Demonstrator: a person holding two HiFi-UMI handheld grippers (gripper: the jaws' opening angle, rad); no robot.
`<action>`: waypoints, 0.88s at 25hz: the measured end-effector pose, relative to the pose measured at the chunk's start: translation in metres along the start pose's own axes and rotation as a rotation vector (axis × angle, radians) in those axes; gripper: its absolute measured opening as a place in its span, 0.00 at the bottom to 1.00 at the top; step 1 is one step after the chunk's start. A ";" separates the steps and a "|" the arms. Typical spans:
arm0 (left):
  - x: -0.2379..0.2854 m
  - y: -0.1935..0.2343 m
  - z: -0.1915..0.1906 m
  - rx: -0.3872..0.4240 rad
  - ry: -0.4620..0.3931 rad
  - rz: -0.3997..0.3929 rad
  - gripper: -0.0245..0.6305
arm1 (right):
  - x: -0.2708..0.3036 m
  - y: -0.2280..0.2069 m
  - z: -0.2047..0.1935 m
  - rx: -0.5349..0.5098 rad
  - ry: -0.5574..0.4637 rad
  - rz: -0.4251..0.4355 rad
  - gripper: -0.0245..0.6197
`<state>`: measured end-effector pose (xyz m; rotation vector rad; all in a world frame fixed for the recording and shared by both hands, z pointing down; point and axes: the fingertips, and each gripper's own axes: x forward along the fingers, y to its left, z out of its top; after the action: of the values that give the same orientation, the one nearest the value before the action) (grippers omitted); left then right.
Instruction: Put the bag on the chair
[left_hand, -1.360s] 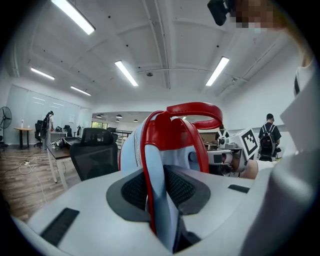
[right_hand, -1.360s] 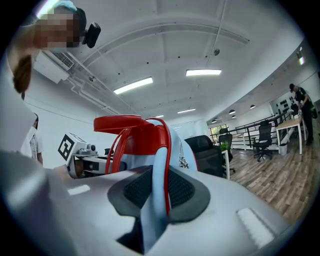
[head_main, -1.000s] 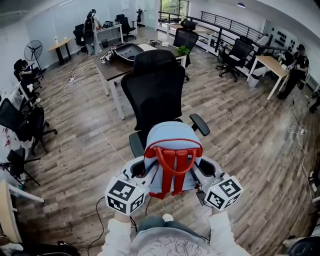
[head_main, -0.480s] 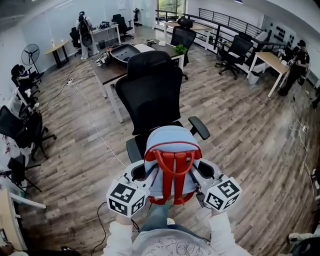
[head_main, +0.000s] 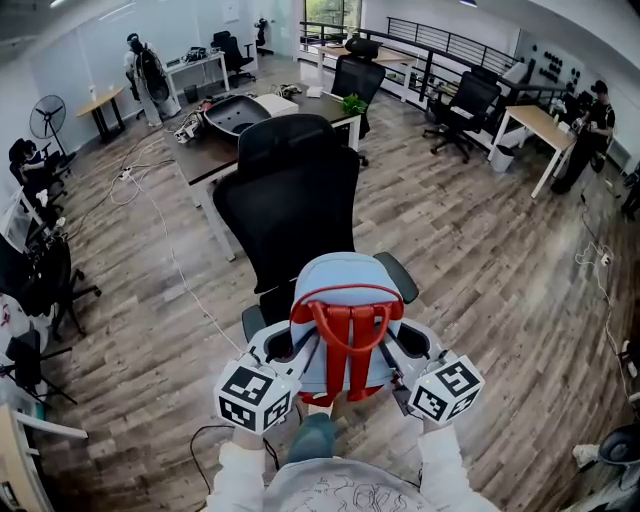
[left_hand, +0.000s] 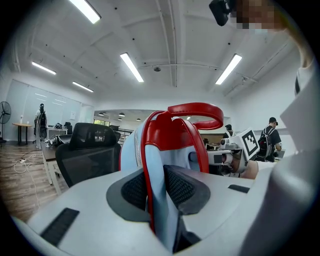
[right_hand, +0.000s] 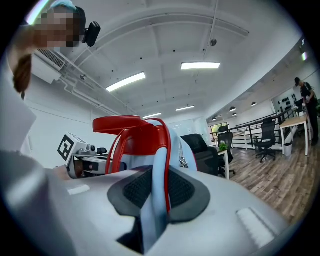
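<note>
left tongs | right tongs | both clamp bag between them

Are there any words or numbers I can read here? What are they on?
No words or numbers can be read.
On the left marker cube and the right marker cube: black-and-white square patterns, not letters.
On the light blue backpack with red straps: no label shows.
On the far white wall: dark shapes, too small to tell.

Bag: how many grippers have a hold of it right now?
2. The left gripper is clamped on the left side of the bag, the right gripper on its right side; each pinches blue fabric between its pads. Nothing hides either grip.
</note>
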<state>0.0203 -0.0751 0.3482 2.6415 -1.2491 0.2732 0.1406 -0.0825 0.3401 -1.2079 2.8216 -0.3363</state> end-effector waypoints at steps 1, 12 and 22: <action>0.008 0.008 0.002 -0.001 0.002 -0.004 0.17 | 0.009 -0.006 0.001 0.002 0.002 -0.004 0.16; 0.083 0.102 0.012 -0.037 0.030 -0.027 0.17 | 0.110 -0.070 0.001 0.012 0.047 -0.023 0.16; 0.120 0.178 -0.004 -0.083 0.083 -0.014 0.17 | 0.189 -0.101 -0.025 0.047 0.124 -0.015 0.16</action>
<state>-0.0433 -0.2733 0.4017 2.5408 -1.1887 0.3188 0.0779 -0.2821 0.3936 -1.2412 2.8906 -0.4913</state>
